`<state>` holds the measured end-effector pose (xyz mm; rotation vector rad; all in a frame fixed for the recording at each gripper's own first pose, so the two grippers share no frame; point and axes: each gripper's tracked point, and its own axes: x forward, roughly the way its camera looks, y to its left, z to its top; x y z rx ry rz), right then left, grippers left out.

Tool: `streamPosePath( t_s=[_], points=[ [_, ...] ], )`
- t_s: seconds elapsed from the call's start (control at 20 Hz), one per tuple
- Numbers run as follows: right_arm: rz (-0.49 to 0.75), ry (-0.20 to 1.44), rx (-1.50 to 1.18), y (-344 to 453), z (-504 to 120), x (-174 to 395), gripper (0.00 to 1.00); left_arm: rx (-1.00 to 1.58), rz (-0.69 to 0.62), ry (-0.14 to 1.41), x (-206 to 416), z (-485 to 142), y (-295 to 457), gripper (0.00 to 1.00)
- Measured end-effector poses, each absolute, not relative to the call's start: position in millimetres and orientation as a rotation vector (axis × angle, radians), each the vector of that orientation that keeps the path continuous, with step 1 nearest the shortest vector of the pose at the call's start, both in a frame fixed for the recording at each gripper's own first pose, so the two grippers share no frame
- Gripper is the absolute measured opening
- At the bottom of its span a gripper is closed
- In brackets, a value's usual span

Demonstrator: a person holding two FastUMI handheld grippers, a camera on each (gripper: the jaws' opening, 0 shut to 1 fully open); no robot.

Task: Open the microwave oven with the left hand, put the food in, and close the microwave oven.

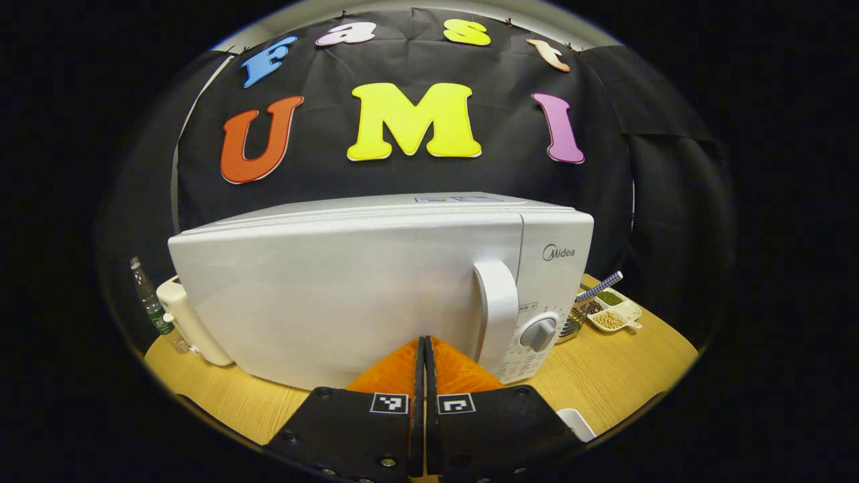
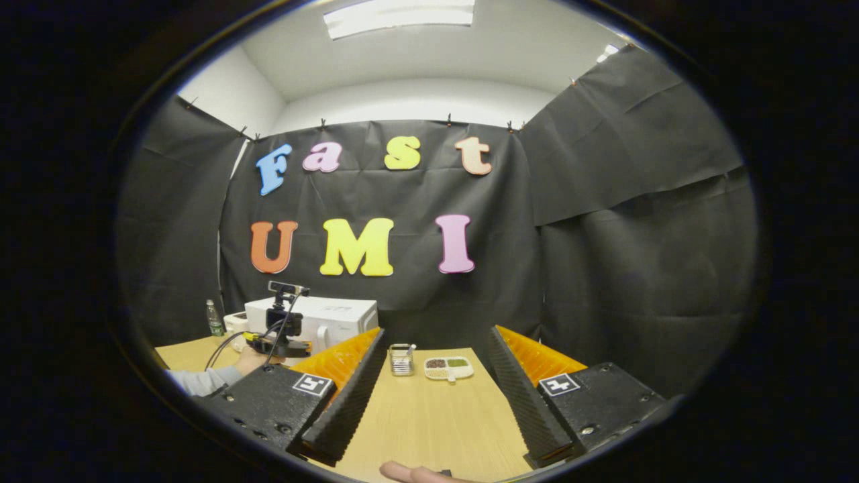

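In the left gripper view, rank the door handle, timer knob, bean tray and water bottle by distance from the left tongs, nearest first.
1. Door handle, just ahead, slightly right of the shut left tongs.
2. Timer knob, right of the handle.
3. Bean tray, far right, and water bottle, far left: too close to call.

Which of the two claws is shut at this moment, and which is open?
The left claw is shut, fingers together, facing the microwave oven door beside its handle. The right claw is spread wide over the table.

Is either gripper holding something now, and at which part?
Nothing is held. The left gripper is shut on nothing before the microwave's handle; the right gripper is open over the table.
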<state>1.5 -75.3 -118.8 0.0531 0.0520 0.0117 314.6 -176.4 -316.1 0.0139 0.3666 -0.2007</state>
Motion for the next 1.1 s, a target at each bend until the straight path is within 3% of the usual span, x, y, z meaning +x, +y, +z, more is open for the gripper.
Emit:
streamPosePath(
  t_s=[0.3,0.35,0.4,0.45,0.5,0.65,0.7,0.75,0.8,1.0,1.05,1.1],
  points=[
    [0.009,0.047,0.083,-71.2,-118.4,-20.3,0.91,-0.029,-0.197,0.235,219.4,-222.1,-152.8,0.02],
    [0.003,0.046,0.087,-70.3,-117.4,-24.7,0.91,-0.019,-0.198,0.205,207.0,-207.9,-151.0,0.27],
    [0.002,0.044,0.094,-67.6,-114.9,-27.7,0.91,-0.002,-0.191,0.181,190.8,-191.8,-147.0,0.37],
    [0.009,0.041,0.100,-62.5,-111.7,-31.3,0.91,0.014,-0.183,0.167,174.7,-178.7,-141.0,0.29],
    [0.012,0.037,0.102,-59.0,-109.9,-36.1,0.91,0.031,-0.168,0.158,156.9,-167.3,-136.5,0.29],
    [0.008,0.024,0.105,-52.2,-100.4,-47.5,0.91,0.053,-0.168,0.149,111.9,-133.1,-130.2,0.55],
    [0.014,0.018,0.105,-48.0,-96.3,-51.9,0.91,0.039,-0.190,0.135,97.5,-122.3,-132.4,0.51],
    [0.018,0.010,0.102,-45.0,-91.7,-54.3,0.91,0.022,-0.206,0.117,84.3,-110.9,-133.8,0.76],
    [0.019,0.001,0.100,-43.6,-87.7,-57.0,0.91,0.010,-0.212,0.098,69.6,-98.3,-131.3,0.94],
    [0.020,-0.024,0.099,-40.4,-77.5,-65.9,0.91,-0.026,-0.186,0.043,21.6,-66.8,-109.4,0.95],
    [0.019,-0.028,0.103,-39.9,-76.8,-67.4,0.91,-0.038,-0.193,0.020,8.3,-61.4,-108.6,0.87],
    [0.012,-0.035,0.109,-41.7,-75.7,-68.4,0.91,-0.051,-0.192,-0.002,-3.7,-57.1,-105.8,0.87]
  ],
)
